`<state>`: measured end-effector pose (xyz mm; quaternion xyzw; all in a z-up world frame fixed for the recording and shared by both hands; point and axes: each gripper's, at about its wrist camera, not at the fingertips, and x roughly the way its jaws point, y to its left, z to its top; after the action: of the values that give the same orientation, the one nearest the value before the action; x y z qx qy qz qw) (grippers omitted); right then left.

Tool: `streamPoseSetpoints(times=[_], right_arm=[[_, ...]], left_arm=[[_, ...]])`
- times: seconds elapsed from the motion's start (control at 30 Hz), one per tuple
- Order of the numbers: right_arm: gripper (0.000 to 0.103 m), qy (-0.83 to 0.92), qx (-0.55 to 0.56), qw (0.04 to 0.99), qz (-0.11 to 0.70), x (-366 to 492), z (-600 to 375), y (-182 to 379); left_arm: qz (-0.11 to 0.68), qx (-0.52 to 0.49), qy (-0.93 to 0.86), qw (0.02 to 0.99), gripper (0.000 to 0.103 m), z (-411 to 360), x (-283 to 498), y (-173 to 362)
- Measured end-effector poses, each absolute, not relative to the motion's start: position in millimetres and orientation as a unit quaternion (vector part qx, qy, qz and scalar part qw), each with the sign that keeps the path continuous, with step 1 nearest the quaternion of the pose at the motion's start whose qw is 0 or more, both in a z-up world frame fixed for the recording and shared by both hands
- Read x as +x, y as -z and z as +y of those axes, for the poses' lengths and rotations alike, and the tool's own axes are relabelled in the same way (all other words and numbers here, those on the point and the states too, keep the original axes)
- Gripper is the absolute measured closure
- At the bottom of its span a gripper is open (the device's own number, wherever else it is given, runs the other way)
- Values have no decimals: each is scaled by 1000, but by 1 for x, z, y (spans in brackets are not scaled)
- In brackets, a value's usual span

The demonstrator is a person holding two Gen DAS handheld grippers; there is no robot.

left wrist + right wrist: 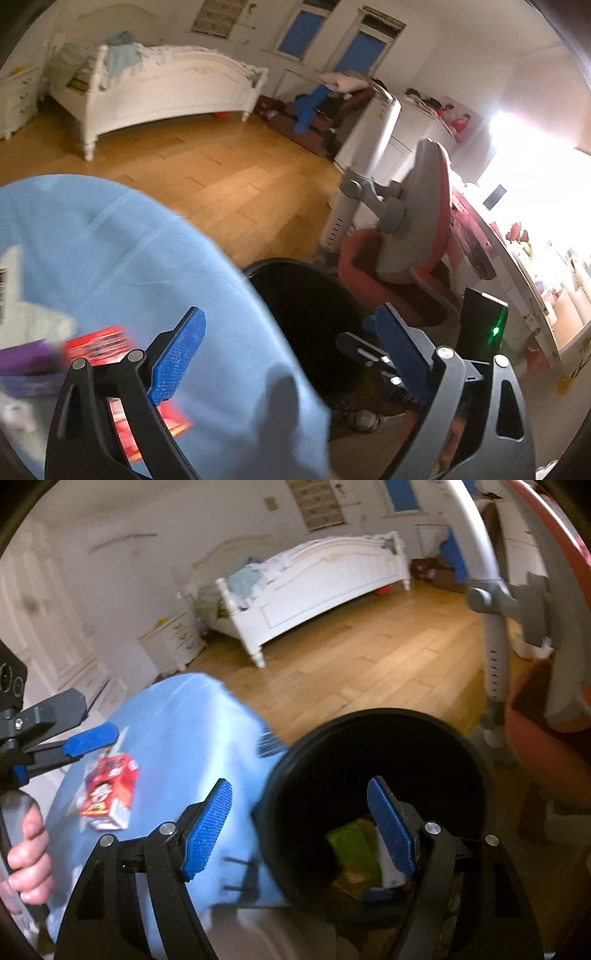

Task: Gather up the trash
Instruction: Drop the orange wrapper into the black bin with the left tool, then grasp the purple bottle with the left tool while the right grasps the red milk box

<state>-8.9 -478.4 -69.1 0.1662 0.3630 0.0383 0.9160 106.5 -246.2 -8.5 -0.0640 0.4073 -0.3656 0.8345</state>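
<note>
A black round trash bin (373,738) stands on the floor beside a table with a light blue cloth (184,731). Inside it lie a green packet (351,845) and other scraps. A red carton (110,794) lies on the cloth; it also shows in the left wrist view (99,345), next to a purple item (22,356). My right gripper (303,830) is open and empty, hanging over the bin's near rim. My left gripper (288,358) is open and empty over the cloth's edge, with the bin (303,295) beyond; it also shows in the right wrist view (92,738).
A red and grey desk chair (406,229) stands right of the bin, by a cluttered desk (535,266). A white bed (155,92) and a white nightstand (173,638) are at the far wall across a wooden floor (221,166). White paper (22,314) lies on the cloth.
</note>
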Motion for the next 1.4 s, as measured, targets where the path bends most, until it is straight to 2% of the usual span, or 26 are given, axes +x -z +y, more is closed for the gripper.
streamPoseSetpoints(times=[0.13,0.23,0.37,0.5,0.6,0.67,0.87,0.93,1.0,1.07,1.17,1.23,1.3,1.4], right_arm=[[28,-77,154,912,371,1,-439,62],[22,-108,148,908,377,7,-406,57],[21,-154,142,895,394,19,-364,55],[21,-180,116,885,414,30,-319,58],[21,-184,103,878,430,38,-299,62],[21,-183,90,877,436,41,-291,62],[21,-164,95,877,441,54,-293,58],[21,-172,95,875,442,56,-293,57],[21,-186,88,872,445,57,-286,56],[21,-193,66,869,451,59,-276,56],[21,-182,34,872,453,62,-263,57],[39,-171,21,871,459,66,-260,60],[50,-168,27,873,456,67,-263,60],[52,-177,57,877,443,63,-277,57]], left_arm=[[405,-62,326,852,11,-191,107,10],[406,-60,287,865,11,-143,112,16],[415,-46,253,873,12,-102,121,27],[429,-21,250,868,31,-80,137,37],[436,23,261,861,41,-86,147,44],[436,67,264,858,45,-94,153,47],[450,164,280,832,48,-114,162,66],[444,171,284,833,52,-118,162,67],[442,169,284,834,63,-120,164,68],[437,175,272,839,68,-125,166,68],[433,170,269,843,70,-135,169,69],[429,167,265,847,72,-137,170,69],[428,156,260,851,77,-135,171,69],[433,115,262,855,79,-125,172,67]])
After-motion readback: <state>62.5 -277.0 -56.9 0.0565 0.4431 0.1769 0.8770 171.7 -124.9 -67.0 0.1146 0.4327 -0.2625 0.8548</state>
